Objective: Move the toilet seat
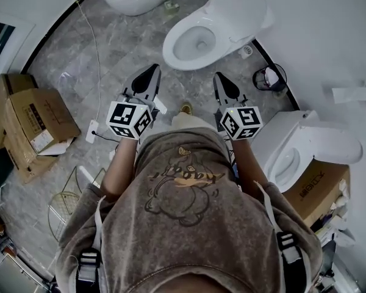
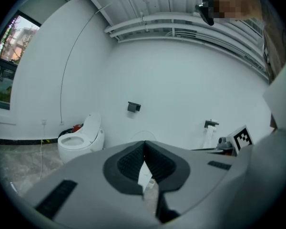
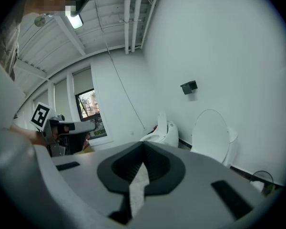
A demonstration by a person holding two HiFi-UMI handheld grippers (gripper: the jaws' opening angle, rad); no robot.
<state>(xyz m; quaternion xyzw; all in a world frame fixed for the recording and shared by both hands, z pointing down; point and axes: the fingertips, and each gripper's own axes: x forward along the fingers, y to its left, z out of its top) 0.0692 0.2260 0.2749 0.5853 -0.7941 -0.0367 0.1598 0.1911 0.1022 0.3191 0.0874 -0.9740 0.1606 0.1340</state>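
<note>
While the person faced the lid-up toilet [image 1: 182, 46] at upper centre, left gripper [image 1: 151, 73] and right gripper [image 1: 219, 78] were both closed on nothing.

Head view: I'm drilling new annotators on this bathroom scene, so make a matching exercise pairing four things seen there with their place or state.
Things:
1 middle toilet
2 cardboard box
3 black bin
4 left tool

Descriptions:
A shut, nothing held
B at the view's far left
C lid raised, top centre of the view
D just right of the middle toilet

Pairs: 1-C, 2-B, 3-D, 4-A
</note>
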